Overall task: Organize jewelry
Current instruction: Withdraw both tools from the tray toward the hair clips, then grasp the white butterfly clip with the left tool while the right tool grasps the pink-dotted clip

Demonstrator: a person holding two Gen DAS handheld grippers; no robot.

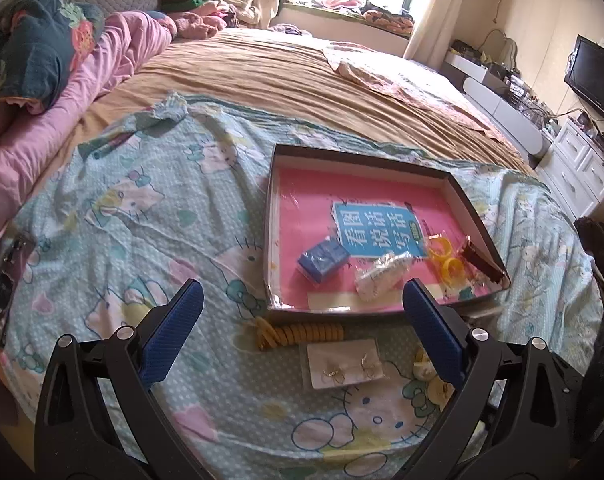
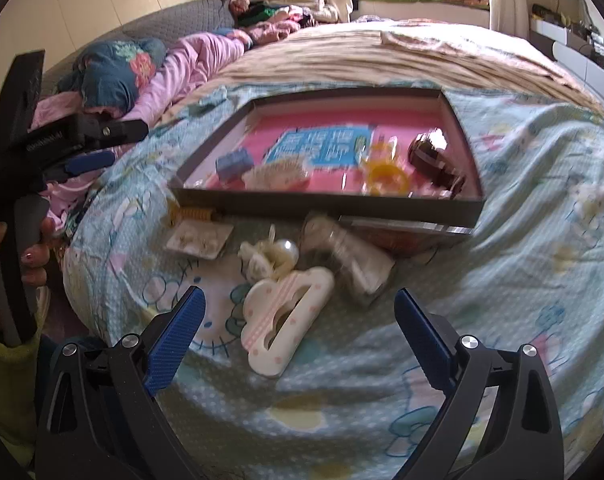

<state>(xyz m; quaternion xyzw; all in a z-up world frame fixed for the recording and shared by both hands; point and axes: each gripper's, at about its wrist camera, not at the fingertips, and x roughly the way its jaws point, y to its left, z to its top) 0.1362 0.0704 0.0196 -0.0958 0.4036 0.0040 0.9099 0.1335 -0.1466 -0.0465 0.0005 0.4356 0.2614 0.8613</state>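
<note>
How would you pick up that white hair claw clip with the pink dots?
Grip the white hair clip across its narrow width, near the middle. It lies flat on the bedsheet, long axis running away from the right gripper, whose open jaws already straddle it, so coming straight down from above looks best.

The right gripper (image 2: 297,336) is held wide open above a white hair claw clip (image 2: 287,320) lying on a cartoon-print sheet (image 2: 502,280). Beyond it, an earring card (image 2: 199,240) and a clear bag (image 2: 350,264) are seen before a shallow box (image 2: 326,202). The left gripper (image 2: 85,164) is gripped by a hand (image 2: 5,264) at far left.
</note>
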